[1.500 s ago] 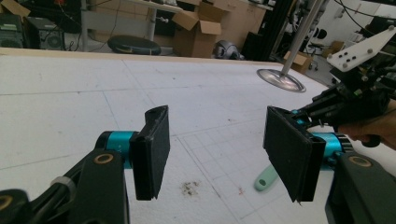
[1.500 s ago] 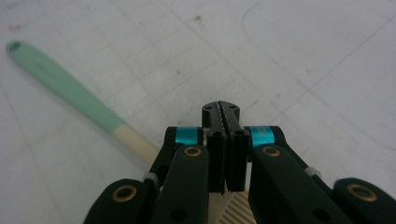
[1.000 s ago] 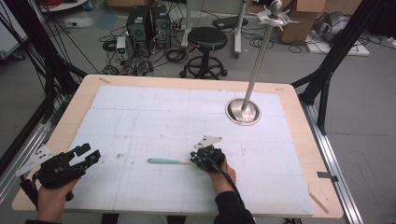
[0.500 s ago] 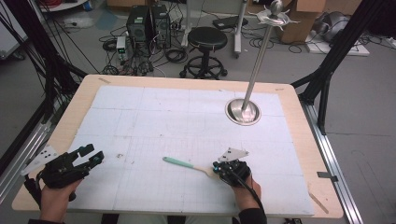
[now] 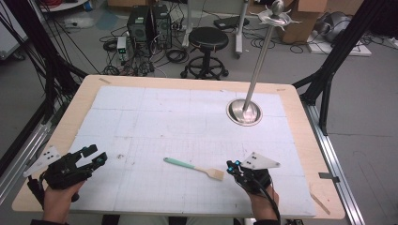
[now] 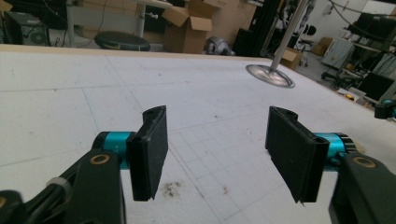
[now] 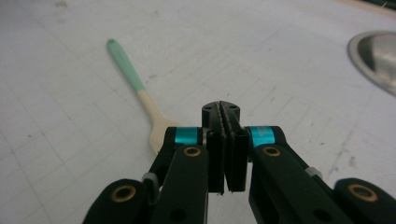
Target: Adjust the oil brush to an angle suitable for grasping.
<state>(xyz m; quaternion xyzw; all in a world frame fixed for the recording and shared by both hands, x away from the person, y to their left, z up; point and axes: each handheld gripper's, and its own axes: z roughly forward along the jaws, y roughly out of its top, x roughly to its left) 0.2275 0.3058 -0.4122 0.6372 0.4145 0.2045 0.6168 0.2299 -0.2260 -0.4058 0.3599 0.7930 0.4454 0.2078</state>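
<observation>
Wooden spatula (image 5: 194, 168) flat on table (image 5: 291, 101), near front edge. Right gripper (image 5: 231, 167) clenched, empty, beside blade; part jaws before grasping. Left gripper (image 5: 94, 155) spread wide, empty, well apart.

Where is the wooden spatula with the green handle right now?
In the high view the spatula lies flat on the white mat near the table's front edge, just left of the right tongs, with its green handle pointing toward the left tongs.

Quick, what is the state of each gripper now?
Left gripper: open, nothing between the jaws.
Right gripper: shut, holding nothing; the spatula lies beside it on the table.
</observation>
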